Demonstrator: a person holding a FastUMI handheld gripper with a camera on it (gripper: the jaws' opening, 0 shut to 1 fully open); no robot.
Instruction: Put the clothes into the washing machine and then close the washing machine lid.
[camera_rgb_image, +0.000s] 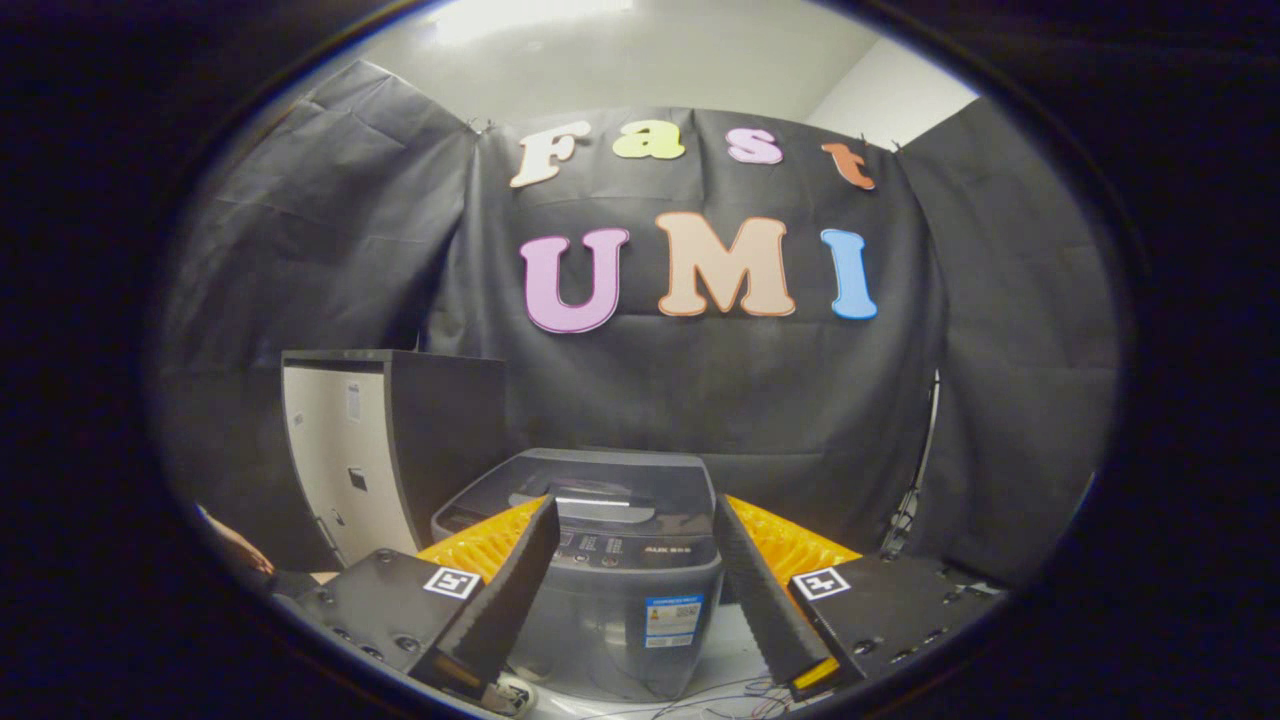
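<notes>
Tongs (635, 590) gape wide and empty before the washing machine (600, 560), lid (600, 490) down.
No clothes seen; this fits lid not yet raised or load already shut in, so hold centred, level, just ahead of the fingers.

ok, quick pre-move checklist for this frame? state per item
1. Hand-held gripper open: ok, fingers spread wide.
2. Nothing held: ok, no cloth between the fingers.
3. Washer in front: ok, just ahead, framed between the fingers.
4. Washer lid open for loading: not ok, it looks shut.
5. Clothes located: cannot tell.
6. Path on the cabinet side: cannot tell; a person's hand sits low beside the fingers there.
</notes>
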